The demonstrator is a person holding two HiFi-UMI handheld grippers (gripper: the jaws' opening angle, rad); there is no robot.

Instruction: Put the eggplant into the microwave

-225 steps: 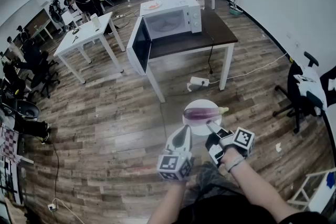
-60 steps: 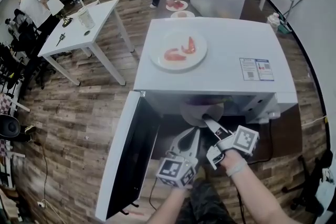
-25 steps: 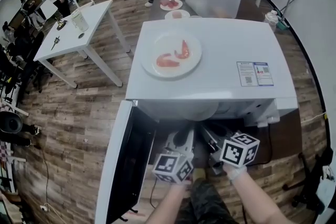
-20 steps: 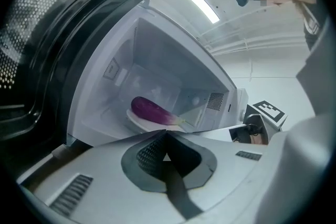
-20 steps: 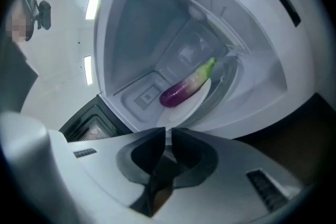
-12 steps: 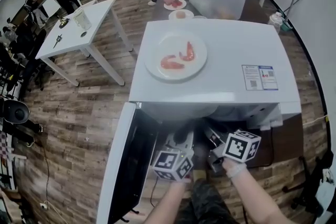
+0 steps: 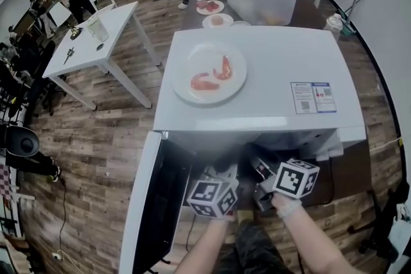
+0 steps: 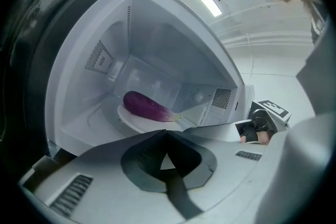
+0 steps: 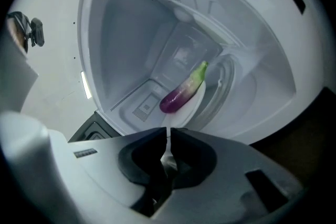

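Lying on its white plate (image 8: 131, 119) inside the microwave (image 7: 270, 83), the eggplant (image 8: 147, 107) is where we want it, so our left gripper (image 8: 167, 135), jaws together, and right gripper (image 9: 169, 134), its narrow jaws closing on nothing, hang empty beside the open door (image 7: 151, 202).

In the head view you cannot see into the microwave (image 7: 276, 61): its top covers the eggplant (image 8: 147, 106), the white plate (image 8: 131, 122) beneath it and the jaw tips of the left gripper (image 8: 167, 132) and the right gripper (image 9: 168, 132), and the print on the label (image 7: 313, 97) is too small to read. In the right gripper view, that gripper's own body cuts off the plate's near rim. Its jaws are closing, and you cannot tell whether the rim sits in the narrow slit between them.
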